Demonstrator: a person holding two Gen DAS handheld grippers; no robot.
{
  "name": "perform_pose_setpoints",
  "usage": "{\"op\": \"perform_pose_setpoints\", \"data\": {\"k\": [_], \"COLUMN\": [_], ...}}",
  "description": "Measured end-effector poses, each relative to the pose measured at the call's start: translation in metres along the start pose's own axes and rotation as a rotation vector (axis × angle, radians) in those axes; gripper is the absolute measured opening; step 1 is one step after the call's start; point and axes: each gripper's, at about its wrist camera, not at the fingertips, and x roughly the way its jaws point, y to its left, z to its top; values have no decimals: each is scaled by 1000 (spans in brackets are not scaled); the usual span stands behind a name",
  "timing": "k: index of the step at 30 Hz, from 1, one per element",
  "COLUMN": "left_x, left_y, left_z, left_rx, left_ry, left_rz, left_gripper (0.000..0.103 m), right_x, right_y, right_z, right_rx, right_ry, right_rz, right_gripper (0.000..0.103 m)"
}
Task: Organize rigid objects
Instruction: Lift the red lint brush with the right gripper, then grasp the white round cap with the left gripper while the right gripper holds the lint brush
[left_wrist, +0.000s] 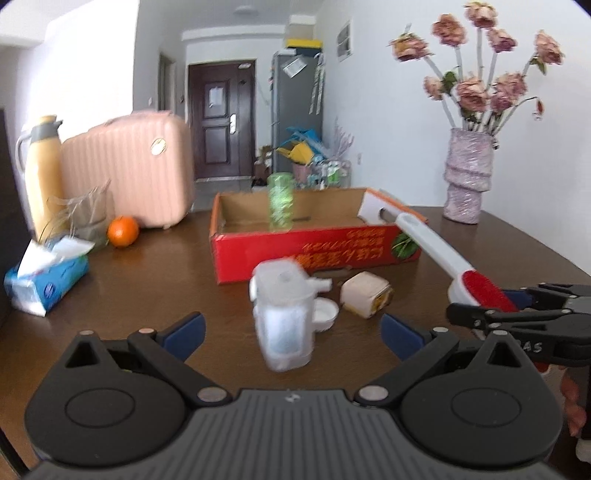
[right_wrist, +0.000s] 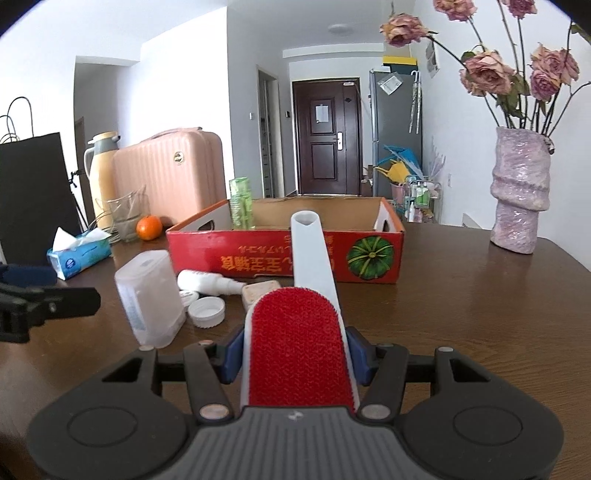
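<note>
Clamped in the right gripper (right_wrist: 295, 363): a lint brush (right_wrist: 301, 332), blue pads pinching the fuzzy red head from both sides, smooth white handle poking out toward the red cardboard box (right_wrist: 284, 254). Looks like mid-carry, brush off the dark wood table (right_wrist: 461, 295) and lined up for the box. Next up, probably: lift over the front wall, then let go inside, handle first. Already in there, standing upright: a ribbed green bottle (right_wrist: 242, 203). Left gripper (left_wrist: 291, 328) spread wide, holding nothing, aimed at a frosted plastic container (left_wrist: 282, 314). Still out on the table beside it: a round white cap (right_wrist: 207, 311), a white bottle (right_wrist: 210, 282) on its side, a beige block (right_wrist: 258, 291).
</note>
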Motion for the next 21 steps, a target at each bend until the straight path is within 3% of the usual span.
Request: {"op": "perform_pose_setpoints", "data": {"k": [4,7,15,21], "left_x": [0,6,50,89], "left_y": [-24,-42,-77,-78], "left_z": [10,17,17,13], "left_rx": [65,107,166,158], "left_ry": [-36,-41,61,135], "left_rz": [-17,-42,-67,-30], "left_gripper": [98,87,47,44], "right_x": [-1,-2,-4,-7], "right_y": [-15,-29,-59,-70], "right_z": [1,1,1,0], "right_rx": [14,24,44,57], "right_ry": [-5,-4,-2,-3], "right_rz": [-18,-30,-59,-60], "right_gripper": [56,56,56,56]}}
